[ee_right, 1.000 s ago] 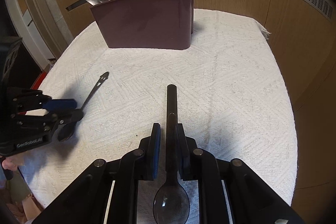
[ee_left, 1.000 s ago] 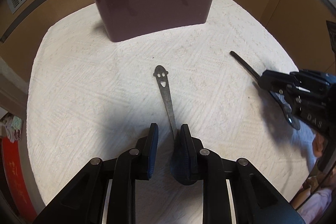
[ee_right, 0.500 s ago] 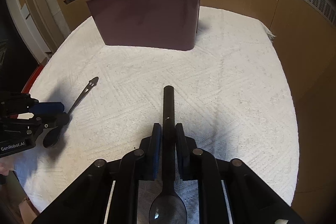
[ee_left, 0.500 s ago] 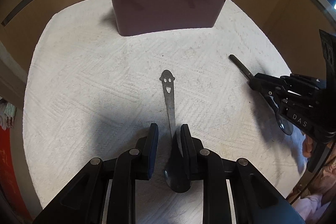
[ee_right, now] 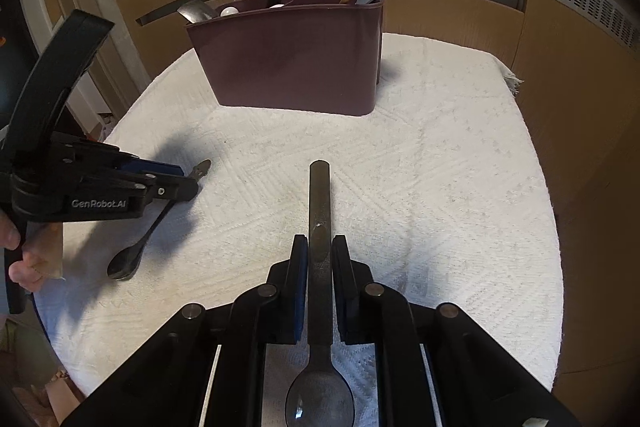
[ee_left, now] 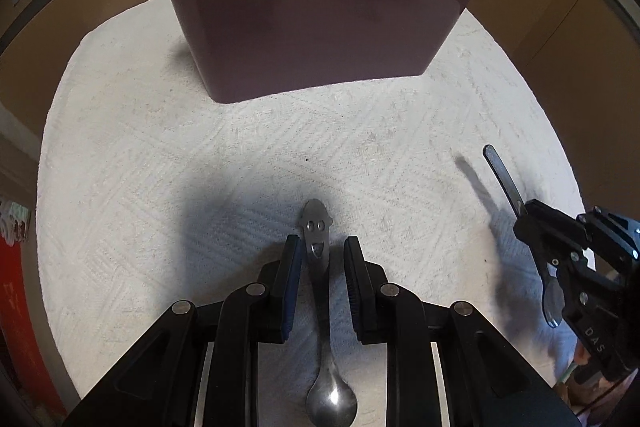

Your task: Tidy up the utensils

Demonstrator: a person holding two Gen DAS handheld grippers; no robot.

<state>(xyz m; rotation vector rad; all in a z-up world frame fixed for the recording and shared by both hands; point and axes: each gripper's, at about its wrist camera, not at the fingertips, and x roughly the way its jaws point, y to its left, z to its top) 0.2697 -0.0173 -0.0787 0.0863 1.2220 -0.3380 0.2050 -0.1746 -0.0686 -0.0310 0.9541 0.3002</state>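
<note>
While only a few fingers of the person's hand show at the far left edge of the right wrist view, the left gripper is clear. Its jaws are narrowly parted, astride the smiley-face spoon. From its own camera a gap shows beside the handle, widest at the right pad, so no clamp. The face end sits right at the fingertips, poking just past them, and the stem runs back between the pads. The steel bowl is nearest the lens, almost clipped by the bottom edge. From the other camera the gripper covers mid-stem. Can't tell whether the spoon lies flat on the white textured cloth.

Centre back: the maroon utensil caddy stands on the cloth, well apart from both spoons. Its front wall hides the inside, so only tops show: a steel spoon bowl at left, white knobs, a black handle cut off by the frame top, and wooden chopsticks plus a pale blue spoon at right.

Right: the right gripper is closed tight on the black spoon at mid-handle. The handle end juts forward and the translucent bowl is behind the pads, cut off by the bottom edge. The left view shows its shadow apart on the cloth.
</note>
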